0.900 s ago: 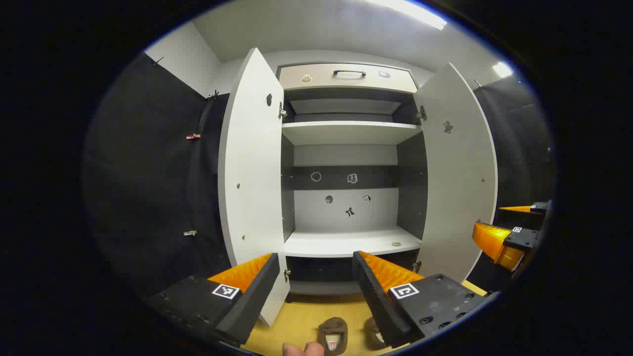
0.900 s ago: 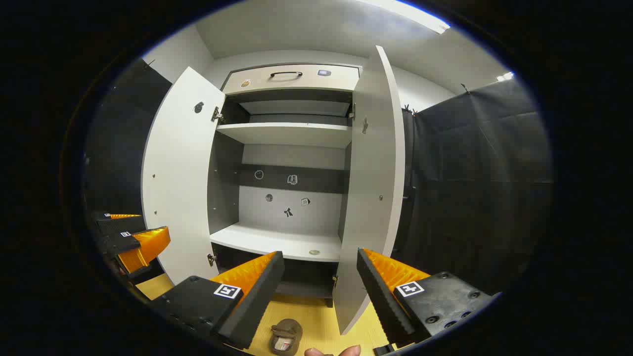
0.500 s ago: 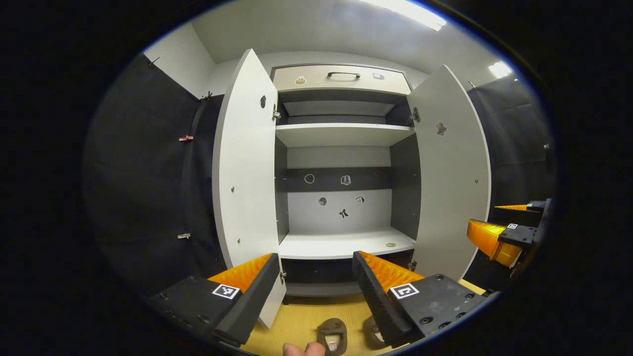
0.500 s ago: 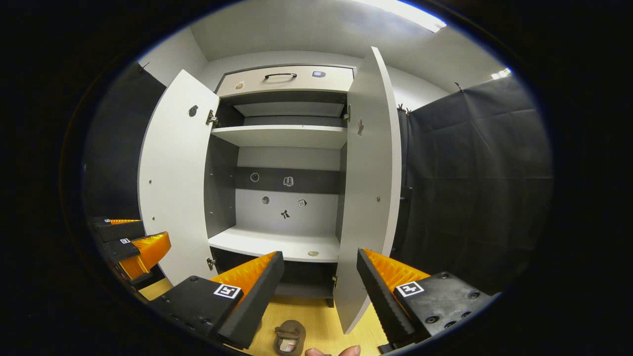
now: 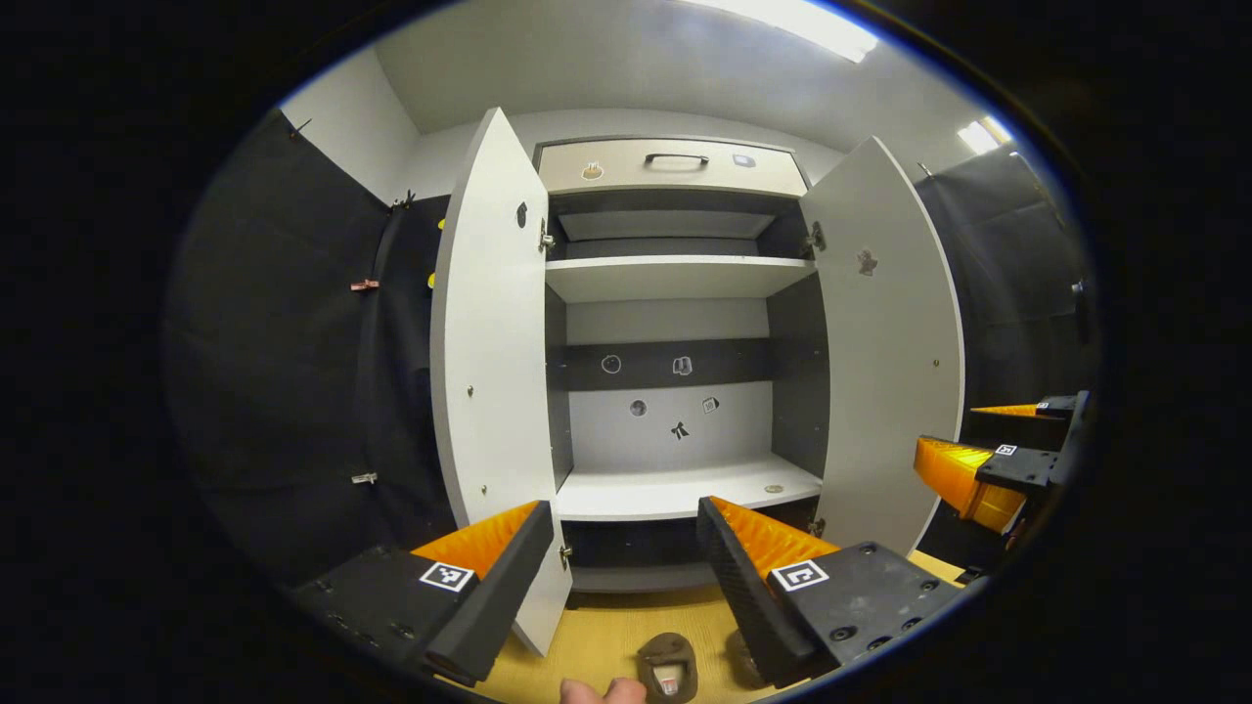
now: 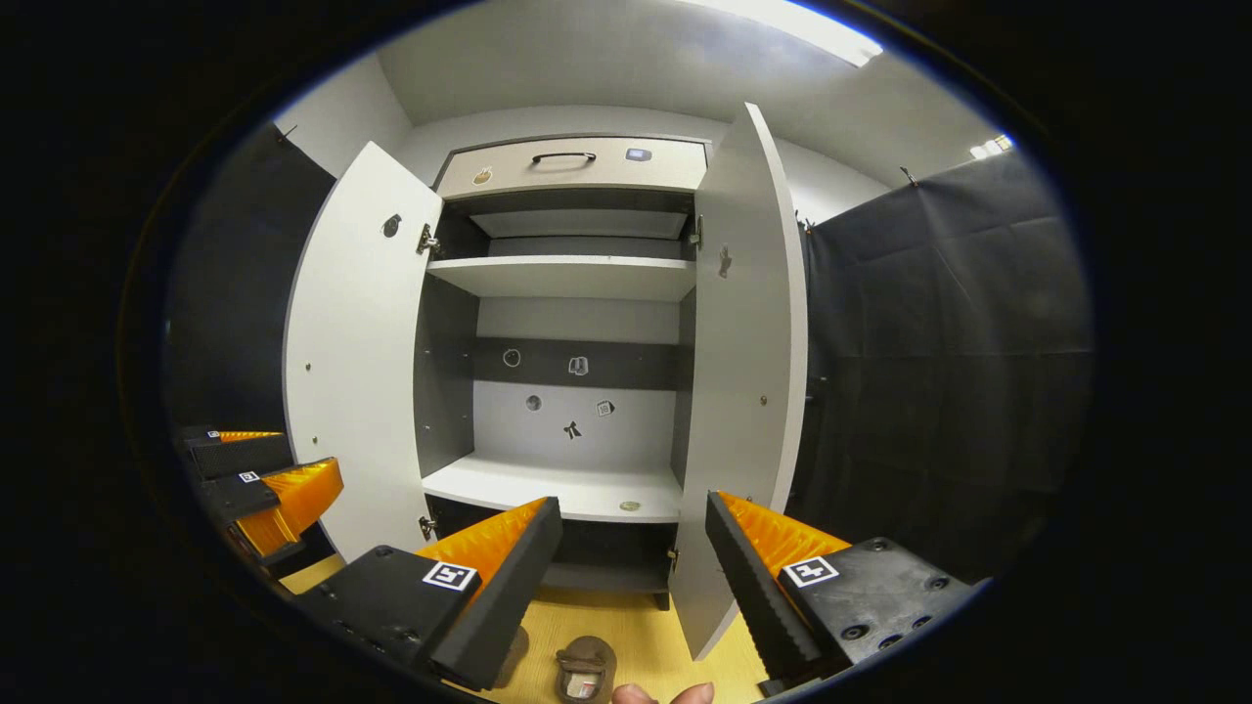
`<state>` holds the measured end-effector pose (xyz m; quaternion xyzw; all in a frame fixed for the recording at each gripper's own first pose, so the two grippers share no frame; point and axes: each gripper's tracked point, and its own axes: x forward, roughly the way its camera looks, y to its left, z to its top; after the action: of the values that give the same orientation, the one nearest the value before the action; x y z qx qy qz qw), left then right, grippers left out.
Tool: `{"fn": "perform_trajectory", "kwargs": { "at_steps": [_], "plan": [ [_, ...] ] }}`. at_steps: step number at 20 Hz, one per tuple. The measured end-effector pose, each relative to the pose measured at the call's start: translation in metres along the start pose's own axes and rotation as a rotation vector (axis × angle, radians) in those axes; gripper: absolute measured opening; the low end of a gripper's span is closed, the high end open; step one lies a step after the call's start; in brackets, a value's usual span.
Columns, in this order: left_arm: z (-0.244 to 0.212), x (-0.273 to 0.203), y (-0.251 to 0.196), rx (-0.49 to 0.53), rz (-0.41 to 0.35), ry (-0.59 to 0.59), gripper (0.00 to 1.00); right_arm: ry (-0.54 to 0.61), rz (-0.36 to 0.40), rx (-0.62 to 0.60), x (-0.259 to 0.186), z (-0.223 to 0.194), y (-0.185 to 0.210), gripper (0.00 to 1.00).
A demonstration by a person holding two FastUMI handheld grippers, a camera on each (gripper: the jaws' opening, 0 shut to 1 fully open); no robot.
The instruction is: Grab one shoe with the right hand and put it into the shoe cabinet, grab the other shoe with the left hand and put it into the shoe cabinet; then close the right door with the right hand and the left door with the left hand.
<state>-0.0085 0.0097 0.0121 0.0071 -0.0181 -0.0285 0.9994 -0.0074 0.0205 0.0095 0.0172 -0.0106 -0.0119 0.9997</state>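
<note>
- Yellow wooden floor (image 5: 597, 636) runs up to the foot of a pale shoe cabinet (image 5: 675, 279), with black cloth booth walls on either side of it.
- Nearest, in the left gripper view, the left hand-held gripper (image 5: 621, 567) is held with its fingers wide apart and nothing between them; a fingertip (image 5: 602, 692) of the person shows at the bottom edge.
- In the right gripper view, the right hand-held gripper (image 6: 631, 572) is likewise spread wide and holds nothing.
- On the floor in front of the cabinet lies a brown shoe (image 5: 669, 667), opening upward; a second shoe (image 5: 740, 657) lies just beside it, partly hidden behind a finger of the left hand-held gripper.
- In the right gripper view the brown shoe (image 6: 584, 668) lies on the floor below the cabinet's base, between the spread fingers.
- Both shoes are outside the cabinet.
- Beyond them, the left door (image 5: 489, 381) and the right door (image 5: 890, 372) of the cabinet stand wide open.
- Inside, the lower shelf (image 5: 675, 489) carries only a small round thing near its right front; an upper shelf (image 5: 675, 277) sits above it.
- Stickers dot the cabinet's back panel (image 5: 665, 425).
- At the cabinet's top is a drawer (image 5: 670, 168) with a dark handle.
</note>
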Motion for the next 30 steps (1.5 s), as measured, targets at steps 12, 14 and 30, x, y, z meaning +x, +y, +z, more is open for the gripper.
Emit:
{"fn": "perform_trajectory", "kwargs": {
  "at_steps": [12,14,30],
  "plan": [
    [-0.031,-0.005,0.022,0.007,0.050,0.038,0.95,0.315,0.134,0.060,-0.011,-0.155,0.042,0.98],
    [-0.036,-0.005,0.026,0.009,0.060,0.048,0.95,0.386,0.167,0.080,-0.015,-0.189,0.052,0.99],
    [-0.101,0.002,0.056,0.000,0.106,0.171,0.94,0.837,0.190,0.157,-0.011,-0.421,0.087,0.97]
  ]
}}
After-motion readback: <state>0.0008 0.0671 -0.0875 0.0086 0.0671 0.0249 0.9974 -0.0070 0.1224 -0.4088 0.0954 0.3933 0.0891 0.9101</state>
